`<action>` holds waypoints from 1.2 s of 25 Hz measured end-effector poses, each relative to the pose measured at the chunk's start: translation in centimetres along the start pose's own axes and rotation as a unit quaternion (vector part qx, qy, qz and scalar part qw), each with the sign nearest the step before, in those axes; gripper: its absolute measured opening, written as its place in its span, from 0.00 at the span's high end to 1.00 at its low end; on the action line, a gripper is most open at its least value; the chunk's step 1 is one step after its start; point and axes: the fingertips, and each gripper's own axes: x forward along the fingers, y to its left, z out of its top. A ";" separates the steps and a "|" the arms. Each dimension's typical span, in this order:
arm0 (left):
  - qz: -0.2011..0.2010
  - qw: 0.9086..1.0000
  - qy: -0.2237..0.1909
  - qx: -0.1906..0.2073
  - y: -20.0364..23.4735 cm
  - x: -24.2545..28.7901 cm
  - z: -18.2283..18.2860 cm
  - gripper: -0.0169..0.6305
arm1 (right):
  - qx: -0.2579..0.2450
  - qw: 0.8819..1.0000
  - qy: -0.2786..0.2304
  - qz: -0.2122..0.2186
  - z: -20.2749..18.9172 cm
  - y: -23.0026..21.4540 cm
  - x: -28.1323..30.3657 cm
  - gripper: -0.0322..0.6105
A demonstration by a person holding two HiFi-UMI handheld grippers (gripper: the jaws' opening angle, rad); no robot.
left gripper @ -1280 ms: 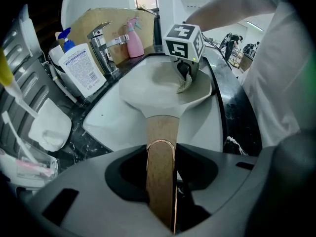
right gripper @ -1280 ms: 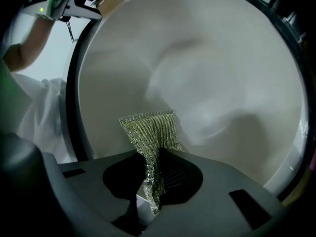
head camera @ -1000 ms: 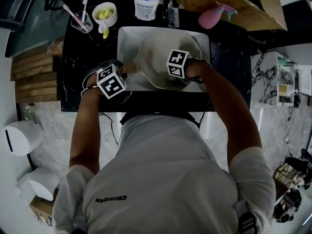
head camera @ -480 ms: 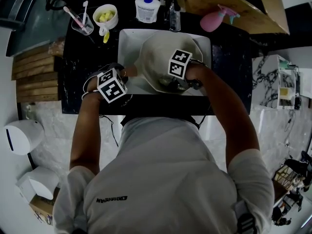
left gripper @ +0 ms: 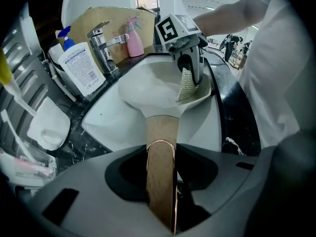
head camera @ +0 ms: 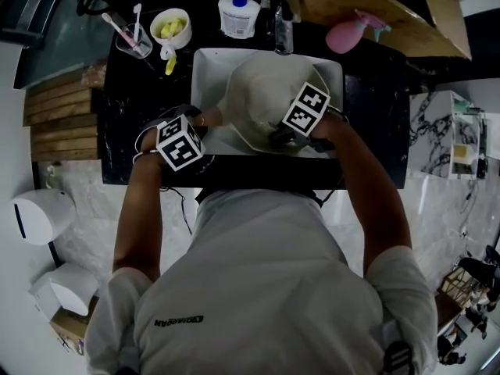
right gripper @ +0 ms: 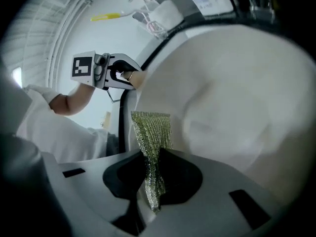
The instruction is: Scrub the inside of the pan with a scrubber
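Cream round pan point(head camera: 262, 96) in white rectangular sink point(head camera: 205, 65), its wooden handle point(left gripper: 160, 132) clamped between left gripper point(left gripper: 161, 172) jaws; right gripper point(left gripper: 191, 73) pinches green-gold mesh scrubber point(right gripper: 150, 132), pressed against pan's inner wall.

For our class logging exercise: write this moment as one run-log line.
left claw: shut on handle | right claw: shut on scrubber | scrubber: on pan inside | pan: tilted in sink

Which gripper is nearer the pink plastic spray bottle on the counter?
Right. The right gripper, shut on the green mesh scrubber inside the cream pan, is left of the pink spray bottle and nearer the person; the left gripper, shut on the pan's wooden handle, is farther left.
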 end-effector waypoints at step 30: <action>-0.008 1.000 0.000 -0.001 0.0 0.1 0.0 0.71 | -0.359 0.805 0.042 -0.471 10.6 -12.1 -1.0 0.82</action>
